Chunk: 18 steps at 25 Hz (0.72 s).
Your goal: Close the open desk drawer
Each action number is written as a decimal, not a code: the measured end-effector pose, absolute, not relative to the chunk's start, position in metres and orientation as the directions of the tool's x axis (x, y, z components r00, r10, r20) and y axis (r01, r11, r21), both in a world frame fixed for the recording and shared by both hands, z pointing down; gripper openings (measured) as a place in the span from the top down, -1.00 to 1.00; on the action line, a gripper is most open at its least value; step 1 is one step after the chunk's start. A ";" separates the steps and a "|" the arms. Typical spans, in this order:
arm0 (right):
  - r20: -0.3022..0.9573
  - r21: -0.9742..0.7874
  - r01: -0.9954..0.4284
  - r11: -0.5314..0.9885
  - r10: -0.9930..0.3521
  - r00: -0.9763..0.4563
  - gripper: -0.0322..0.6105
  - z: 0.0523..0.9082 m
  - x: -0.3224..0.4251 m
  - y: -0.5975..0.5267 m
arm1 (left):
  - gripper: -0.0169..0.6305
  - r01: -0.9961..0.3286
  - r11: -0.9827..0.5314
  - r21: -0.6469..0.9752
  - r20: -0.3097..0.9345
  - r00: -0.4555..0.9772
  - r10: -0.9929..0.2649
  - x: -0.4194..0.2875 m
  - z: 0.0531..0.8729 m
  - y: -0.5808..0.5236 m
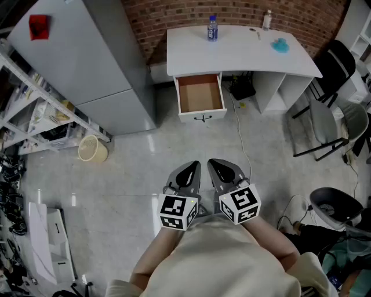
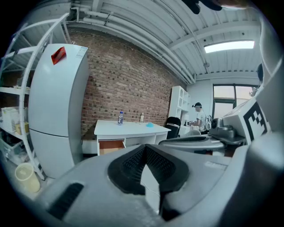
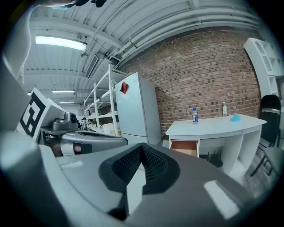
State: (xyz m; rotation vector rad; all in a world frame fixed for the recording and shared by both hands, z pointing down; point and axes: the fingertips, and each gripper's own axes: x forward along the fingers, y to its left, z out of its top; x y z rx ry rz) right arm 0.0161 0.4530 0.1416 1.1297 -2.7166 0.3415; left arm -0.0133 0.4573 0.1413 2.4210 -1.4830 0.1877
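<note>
brick wall [image 1: 232, 11] at the back; pale grey floor [image 1: 133, 168] in front of it. a grey fridge [image 1: 87, 58] stands at the left with a red patch [image 1: 39, 26] near its top, and a white rack [image 1: 29, 98] is beside it at the far left. the white worktop [image 1: 243, 55] stands against the wall, right of the fridge. dark chairs [image 1: 336, 58] are at its right end.

the drawer [image 1: 200, 96] hangs open under the left part of the worktop. its brown inside shows, and its white front with a dark handle [image 1: 203, 118] faces the person.

left claw [image 1: 190, 169] and right claw [image 1: 219, 167] are held side by side close to the person's body. both point toward the drawer and are well apart from it. each is closed with its ribbed pads [image 2: 155, 162] pressed together, as both gripper views show.

a cream basket [image 1: 93, 149] lies tilted on the floor near the fridge. a thin cable [image 1: 243, 139] runs across the floor from under the worktop. on the worktop are a blue-labelled bottle [image 1: 213, 28], a smaller bottle [image 1: 266, 20] and a blue lump [image 1: 280, 44].
</note>
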 end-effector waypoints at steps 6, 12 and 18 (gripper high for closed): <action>0.263 -0.143 -0.729 0.669 -0.685 -0.680 0.89 0.147 0.024 0.461 | 0.95 -0.878 -0.433 0.204 0.274 0.476 -0.836 -0.010 0.150 0.468; 0.286 -0.126 -0.733 0.668 -0.683 -0.672 0.89 0.152 0.016 0.472 | 0.95 -0.873 -0.436 0.220 0.293 0.485 -0.824 -0.016 0.155 0.474; 0.248 -0.157 -0.714 0.682 -0.673 -0.697 0.89 0.148 0.013 0.477 | 0.95 -0.879 -0.440 0.184 0.303 0.476 -0.825 -0.016 0.159 0.476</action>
